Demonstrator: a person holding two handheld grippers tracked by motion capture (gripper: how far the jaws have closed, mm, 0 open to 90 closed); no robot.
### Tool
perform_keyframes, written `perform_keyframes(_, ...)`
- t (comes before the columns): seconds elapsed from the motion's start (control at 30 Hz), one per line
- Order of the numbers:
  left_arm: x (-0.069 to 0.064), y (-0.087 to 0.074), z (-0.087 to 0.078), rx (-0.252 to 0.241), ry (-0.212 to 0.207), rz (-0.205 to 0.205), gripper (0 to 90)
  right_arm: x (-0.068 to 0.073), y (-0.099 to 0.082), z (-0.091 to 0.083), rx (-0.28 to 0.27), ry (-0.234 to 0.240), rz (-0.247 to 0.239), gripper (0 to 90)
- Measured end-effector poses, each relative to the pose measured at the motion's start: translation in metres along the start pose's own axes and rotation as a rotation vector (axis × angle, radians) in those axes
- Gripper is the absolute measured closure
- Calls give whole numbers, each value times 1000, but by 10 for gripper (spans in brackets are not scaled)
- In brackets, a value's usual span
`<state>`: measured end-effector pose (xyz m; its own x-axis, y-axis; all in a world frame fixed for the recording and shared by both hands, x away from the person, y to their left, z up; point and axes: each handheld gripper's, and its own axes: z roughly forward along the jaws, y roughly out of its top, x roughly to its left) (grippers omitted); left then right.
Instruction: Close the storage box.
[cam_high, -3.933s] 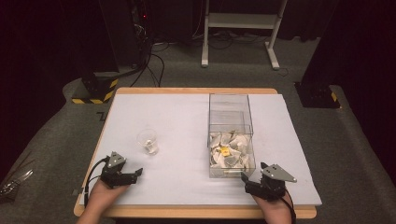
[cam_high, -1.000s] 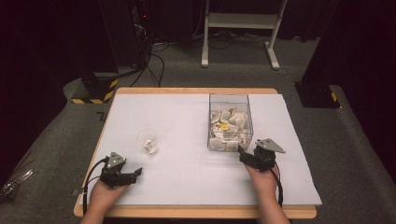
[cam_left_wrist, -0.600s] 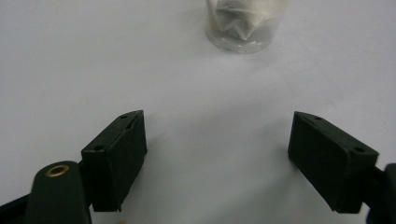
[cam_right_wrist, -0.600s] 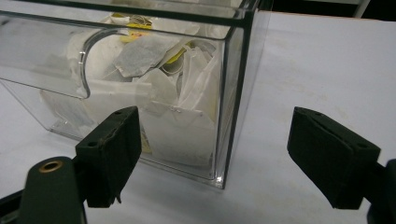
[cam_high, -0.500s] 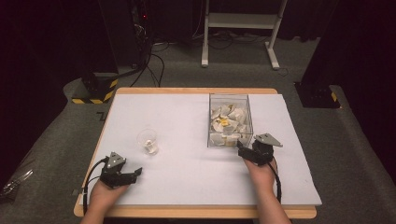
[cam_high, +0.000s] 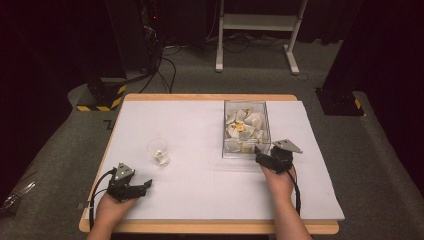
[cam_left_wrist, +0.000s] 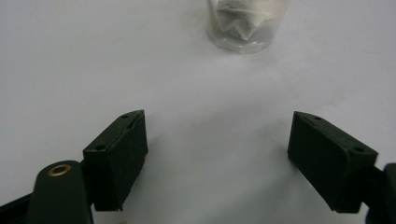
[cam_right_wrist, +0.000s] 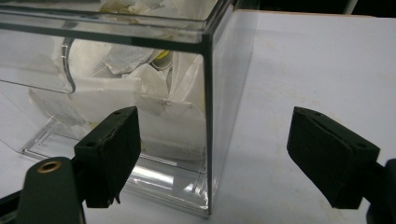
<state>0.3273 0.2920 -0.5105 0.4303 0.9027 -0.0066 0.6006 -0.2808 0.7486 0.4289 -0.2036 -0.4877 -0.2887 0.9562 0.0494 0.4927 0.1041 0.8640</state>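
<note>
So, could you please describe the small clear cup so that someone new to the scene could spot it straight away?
Start at the white table top and look to its left half, away from the tall clear box of white packets on the right. The small clear cup stands alone there, just ahead of the left gripper. It is round, low and open-topped, with something white crumpled inside.

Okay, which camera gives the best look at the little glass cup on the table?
The high view: it shows the whole glass cup standing on the white table cover, ahead of the open left gripper. The left gripper view catches only the cup's base at its top edge, with something white and crumpled inside.
</note>
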Motion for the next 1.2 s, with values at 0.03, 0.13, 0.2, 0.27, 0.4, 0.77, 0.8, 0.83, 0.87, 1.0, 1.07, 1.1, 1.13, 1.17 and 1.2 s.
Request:
perform_keyframes(0.03,0,0,0,0,0,0,204,0,0,1,0,0,0,177)
perform_keyframes(0.13,0,0,0,3,4,5,206,-2,-1,4,7,3,6,174)
perform_keyframes(0.2,0,0,0,2,5,5,206,-2,-1,6,9,9,-3,169)
perform_keyframes(0.27,0,0,0,2,5,4,206,0,0,6,10,13,-7,169)
perform_keyframes(0.4,0,0,0,3,6,5,207,3,1,5,10,10,-13,194)
perform_keyframes(0.77,-1,0,0,1,10,5,207,3,-2,-18,10,39,-40,206)
perform_keyframes(0.8,-1,0,-1,2,9,6,207,2,-3,-22,8,42,-40,206)
perform_keyframes(0.83,-1,0,-1,1,10,5,207,1,-5,-26,7,41,-40,207)
perform_keyframes(0.87,-1,0,-1,4,13,10,208,-1,-7,-30,9,44,-42,206)
perform_keyframes(1.0,-1,0,-1,4,12,9,208,-9,-16,-42,29,38,-48,204)
perform_keyframes(1.07,-1,0,-1,4,12,9,207,-13,-20,-49,42,29,-48,203)
perform_keyframes(1.1,-1,0,-1,4,12,7,207,-16,-23,-52,47,24,-46,204)
perform_keyframes(1.13,-1,0,-1,3,13,9,207,-18,-25,-55,52,19,-44,203)
perform_keyframes(1.17,-1,0,-1,2,13,9,207,-20,-27,-58,55,13,-41,203)
perform_keyframes(1.2,-1,0,-1,4,13,9,207,-23,-30,-61,59,3,-45,203)
